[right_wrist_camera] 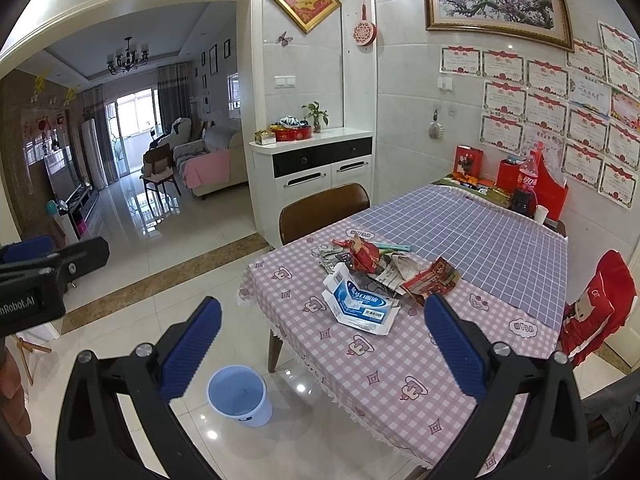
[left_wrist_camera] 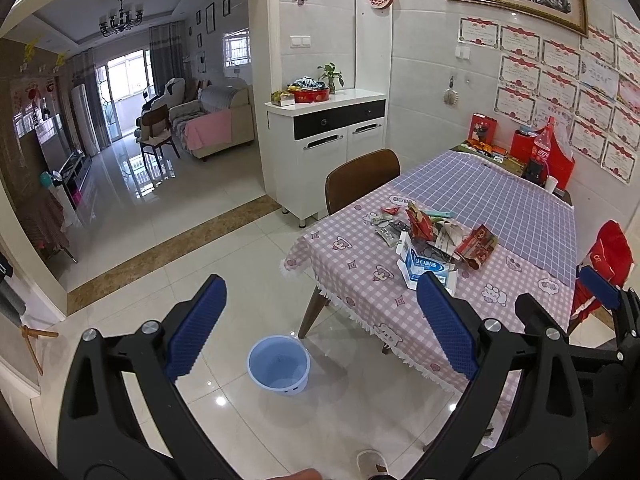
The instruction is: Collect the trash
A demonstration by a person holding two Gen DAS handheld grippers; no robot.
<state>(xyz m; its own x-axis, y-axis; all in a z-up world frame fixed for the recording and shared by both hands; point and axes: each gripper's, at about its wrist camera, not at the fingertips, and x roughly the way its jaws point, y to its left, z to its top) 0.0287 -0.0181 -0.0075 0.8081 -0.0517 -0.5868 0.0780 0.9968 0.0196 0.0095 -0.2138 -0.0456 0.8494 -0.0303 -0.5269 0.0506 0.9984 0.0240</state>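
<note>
My left tongs (left_wrist_camera: 322, 302) and right tongs (right_wrist_camera: 322, 324) hang released, jaws spread wide, holding nothing. The trash pile (right_wrist_camera: 380, 270), with a flattened white-and-blue box (right_wrist_camera: 360, 306) nearest, lies at centre frame on the checked worktop (right_wrist_camera: 400, 380). A blue bucket (right_wrist_camera: 240, 400) stands on the floor, lower left.

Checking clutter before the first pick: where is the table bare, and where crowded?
Bare: pink checked cloth near the front edge, and the purple cloth beyond the trash pile. Crowded: the pile mid-table and red boxes along the wall.
</note>
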